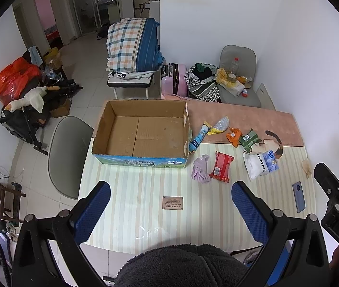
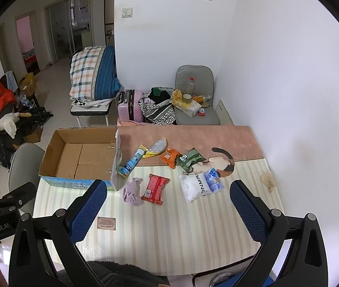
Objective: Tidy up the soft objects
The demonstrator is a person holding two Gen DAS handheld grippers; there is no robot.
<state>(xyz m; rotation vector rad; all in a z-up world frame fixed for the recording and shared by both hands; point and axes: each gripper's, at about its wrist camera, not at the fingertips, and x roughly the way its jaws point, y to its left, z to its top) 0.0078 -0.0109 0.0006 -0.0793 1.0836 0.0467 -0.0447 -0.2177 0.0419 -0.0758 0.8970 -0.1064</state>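
Observation:
An empty open cardboard box (image 1: 140, 131) (image 2: 83, 157) stands at the table's left. Right of it lie soft items: a lilac cloth (image 1: 201, 168) (image 2: 132, 191), a red packet (image 1: 221, 166) (image 2: 156, 189), a white and blue bag (image 1: 261, 163) (image 2: 200, 184), a green packet (image 1: 249, 140) (image 2: 191, 159), an orange packet (image 1: 234, 136) (image 2: 170, 157), a blue tube (image 1: 199, 138) (image 2: 131, 162) and a yellow-edged clear bag (image 1: 219, 125) (image 2: 156, 147). My left gripper (image 1: 170, 205) and right gripper (image 2: 168, 205) are open and empty, above the table's near part.
A dark phone (image 1: 299, 196) lies at the right near edge. A brown label (image 1: 172, 202) (image 2: 106, 223) is on the striped mat. A beige scrap (image 2: 268, 179) lies by the right wall. A grey chair (image 1: 70, 153) stands left of the table.

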